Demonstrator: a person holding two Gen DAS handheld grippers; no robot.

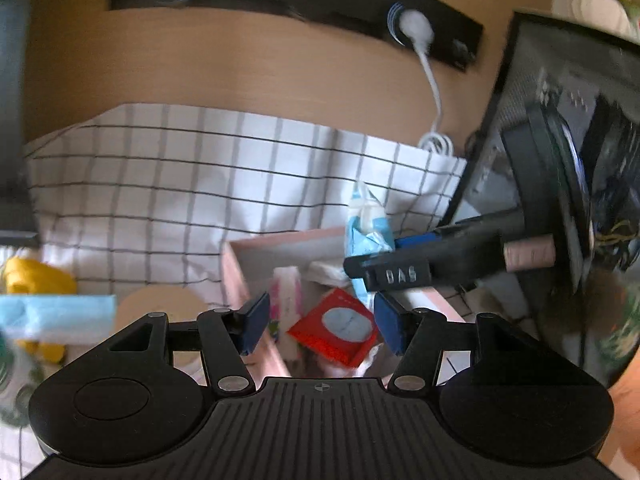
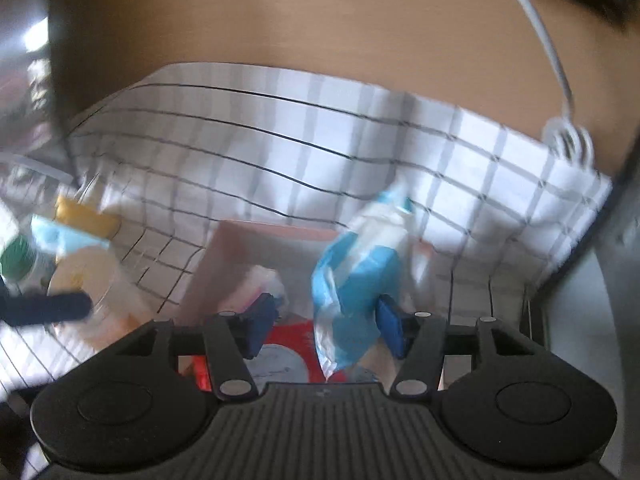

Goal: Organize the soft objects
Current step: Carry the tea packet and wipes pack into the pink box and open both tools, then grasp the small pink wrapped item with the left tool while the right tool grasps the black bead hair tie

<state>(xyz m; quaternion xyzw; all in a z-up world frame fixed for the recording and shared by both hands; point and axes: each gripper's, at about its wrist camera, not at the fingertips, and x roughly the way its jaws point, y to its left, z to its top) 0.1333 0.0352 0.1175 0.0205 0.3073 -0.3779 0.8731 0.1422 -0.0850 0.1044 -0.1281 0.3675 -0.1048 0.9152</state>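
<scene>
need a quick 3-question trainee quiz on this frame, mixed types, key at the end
1. True or false: the left gripper holds the red square packet with a round window.
2. The blue-and-white plastic packet sits between the fingers of: A the left gripper; B the right gripper; C neither.
3. Fill in: the open pink box stands on a white ___ cloth.

Key: 1 false; 2 B; 3 checked.

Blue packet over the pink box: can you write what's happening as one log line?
step: dropping blue packet into pink box | right gripper: open around packet | left gripper: open, empty | in box: red packet
</scene>
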